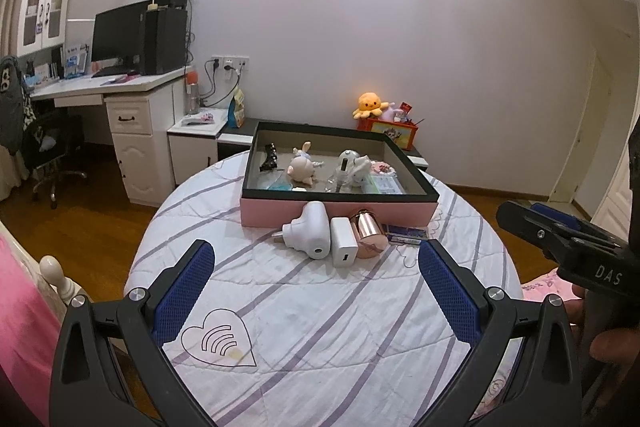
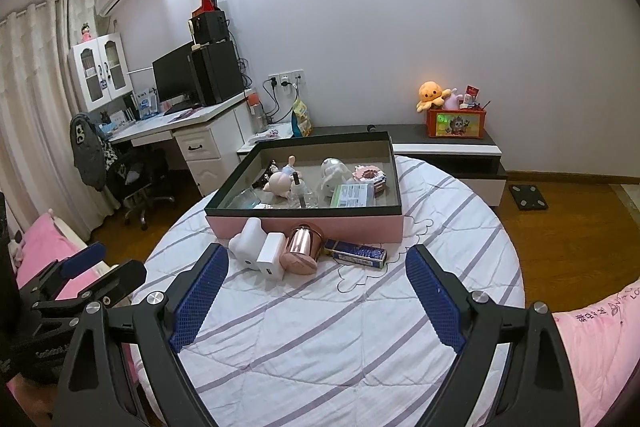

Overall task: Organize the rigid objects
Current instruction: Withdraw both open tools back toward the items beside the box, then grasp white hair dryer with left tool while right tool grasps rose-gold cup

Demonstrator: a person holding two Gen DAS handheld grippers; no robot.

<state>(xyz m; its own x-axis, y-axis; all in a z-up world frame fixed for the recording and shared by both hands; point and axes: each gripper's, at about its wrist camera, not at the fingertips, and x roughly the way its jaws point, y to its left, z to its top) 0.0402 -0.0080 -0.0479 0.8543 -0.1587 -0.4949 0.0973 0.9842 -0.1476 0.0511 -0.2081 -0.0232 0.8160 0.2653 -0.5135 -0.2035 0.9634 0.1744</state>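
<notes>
A pink box with a black rim stands on a round table and holds several small toys and bottles. In front of it lie a white rounded device, a white charger block, a rose-gold cylinder and a blue flat pack. My left gripper is open and empty, short of these objects. My right gripper is open and empty, also short of them.
The table has a white quilted cover with purple stripes. A desk with monitor stands at the left. A low cabinet with an orange plush toy is behind. A pink bed edge lies at the right.
</notes>
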